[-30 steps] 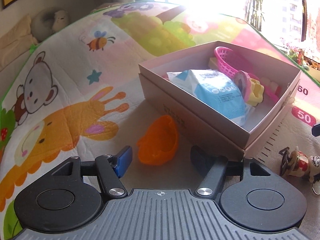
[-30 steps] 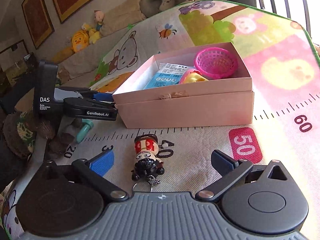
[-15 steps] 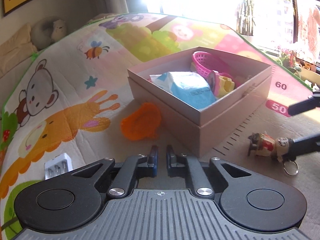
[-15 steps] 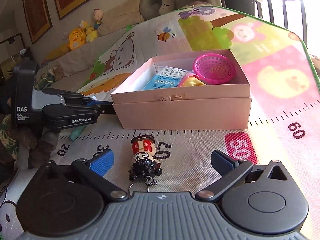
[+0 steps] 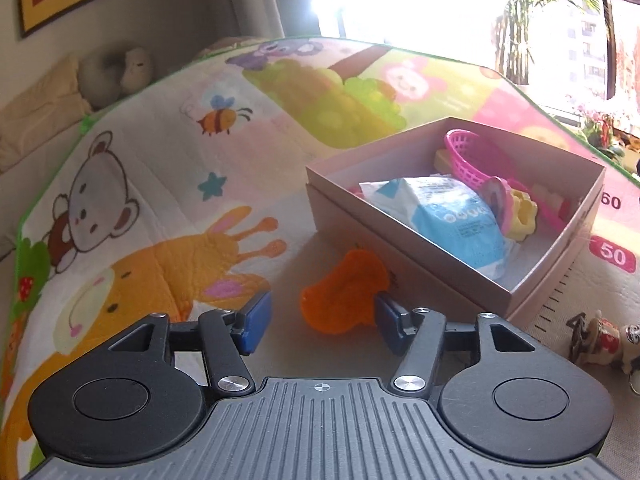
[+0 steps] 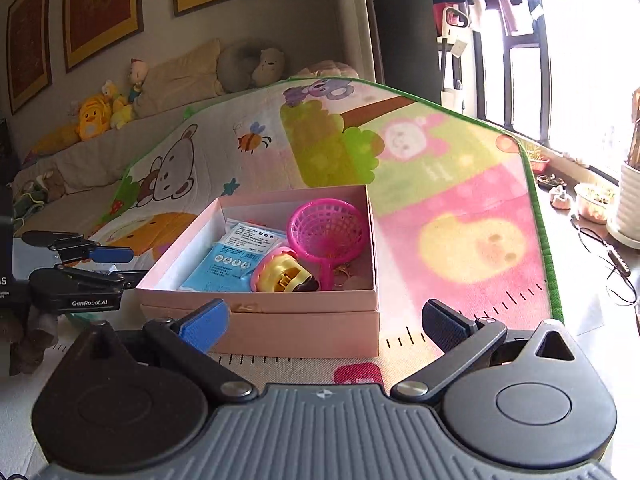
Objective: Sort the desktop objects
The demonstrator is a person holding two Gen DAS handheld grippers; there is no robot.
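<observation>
An orange plastic cup [image 5: 340, 292] lies on its side on the play mat, against the pink box [image 5: 420, 276]. My left gripper [image 5: 320, 306] is down at it with its jaws opening. The cup sits between the pads, close to the right pad [image 5: 386, 318], and neither pad presses on it. My right gripper [image 6: 324, 316] stands open above the mat, in front of the box [image 6: 300, 332], with nothing between its fingers. The box holds a blue packet [image 6: 236, 260], a pink basket [image 6: 328, 228] and a yellow toy [image 6: 280, 274]. A small figurine keychain [image 5: 600, 340] lies right of the box.
The left gripper [image 6: 128, 266] shows at the left edge of the right wrist view. Plush toys [image 6: 96, 114] and pillows [image 6: 180, 76] line the back. Plant pots [image 6: 596, 204] and a black cable [image 6: 612, 256] lie beyond the mat's right edge.
The left gripper was open, then shut and drawn back, and is now open again close to the orange cup. The right gripper rose and tilted up; the figurine dropped out of its view.
</observation>
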